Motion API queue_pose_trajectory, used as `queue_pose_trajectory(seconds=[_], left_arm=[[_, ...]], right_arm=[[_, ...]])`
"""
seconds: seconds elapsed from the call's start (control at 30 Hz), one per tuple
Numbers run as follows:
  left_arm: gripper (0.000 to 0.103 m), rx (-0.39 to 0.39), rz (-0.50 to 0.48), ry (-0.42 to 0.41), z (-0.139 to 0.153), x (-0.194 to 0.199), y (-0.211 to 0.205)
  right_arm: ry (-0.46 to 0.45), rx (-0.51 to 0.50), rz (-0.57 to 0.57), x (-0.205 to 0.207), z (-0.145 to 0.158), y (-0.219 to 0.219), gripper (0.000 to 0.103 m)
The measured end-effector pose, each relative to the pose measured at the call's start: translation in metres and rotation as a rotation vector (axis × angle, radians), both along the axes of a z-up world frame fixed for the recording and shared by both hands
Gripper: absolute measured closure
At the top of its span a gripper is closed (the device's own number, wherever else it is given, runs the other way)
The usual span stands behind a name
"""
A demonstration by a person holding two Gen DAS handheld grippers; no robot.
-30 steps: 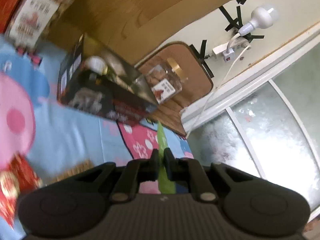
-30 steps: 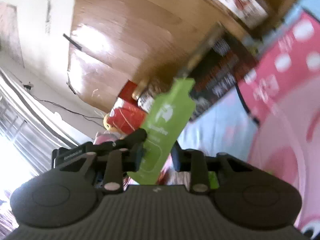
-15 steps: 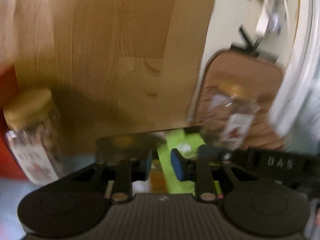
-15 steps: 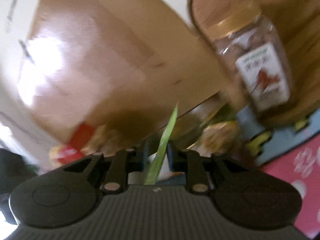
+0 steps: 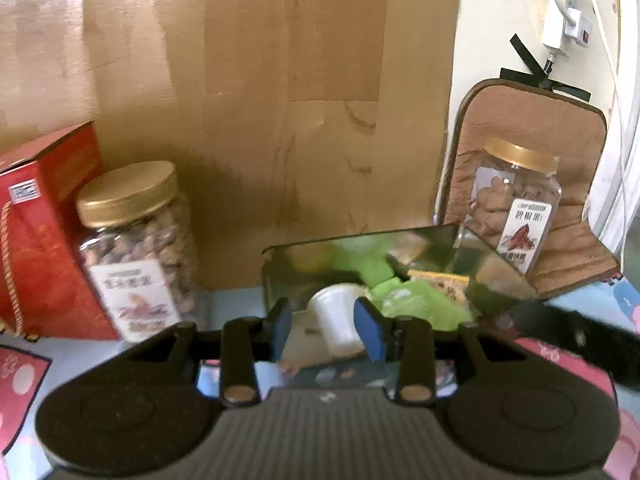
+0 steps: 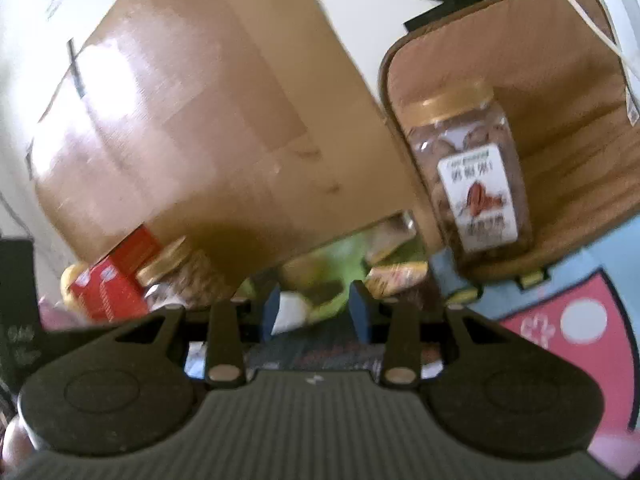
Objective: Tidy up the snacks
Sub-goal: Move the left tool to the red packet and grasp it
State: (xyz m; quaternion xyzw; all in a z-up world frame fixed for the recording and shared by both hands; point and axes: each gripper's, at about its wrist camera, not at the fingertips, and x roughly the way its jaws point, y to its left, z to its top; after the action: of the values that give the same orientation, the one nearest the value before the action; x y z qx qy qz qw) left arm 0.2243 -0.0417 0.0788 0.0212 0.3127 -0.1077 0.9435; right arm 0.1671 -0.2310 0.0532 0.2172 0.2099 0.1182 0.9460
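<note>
As both grippers' jaws open — empty — green packets (image 5: 408,300) lie beyond fingertips, in box (image 5: 360,248).

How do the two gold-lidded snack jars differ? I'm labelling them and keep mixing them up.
The left jar looks round with a wide flat lid; the right jar has squarer, flat-sided walls. The left jar stands beside the red box in front of the cardboard; the right jar stands on the brown cushion, behind the open snack box. Both are clear, upright, closed and white-labelled, holding brown snacks.
</note>
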Motion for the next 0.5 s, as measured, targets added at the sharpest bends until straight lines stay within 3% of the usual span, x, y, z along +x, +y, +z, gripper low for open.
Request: queue_pose_trajectory(seconds=[0.27, 0.37, 0.5], left_arm=[[0.064, -0.036, 0.006, 0.030, -0.007, -0.055, 0.041], [0.064, -0.089, 0.014, 0.057, -0.014, -0.079, 0.071], [0.064, -0.178, 0.095, 0.116, -0.025, -0.098, 0.119]], right_arm=[[0.099, 0.003, 0.165, -0.049, -0.024, 0.020, 0.060], [0.131, 0.005, 0.209, -0.066, -0.033, 0.027, 0.059], [0.160, -0.028, 0.279, -0.076, -0.040, 0.047, 0.058]])
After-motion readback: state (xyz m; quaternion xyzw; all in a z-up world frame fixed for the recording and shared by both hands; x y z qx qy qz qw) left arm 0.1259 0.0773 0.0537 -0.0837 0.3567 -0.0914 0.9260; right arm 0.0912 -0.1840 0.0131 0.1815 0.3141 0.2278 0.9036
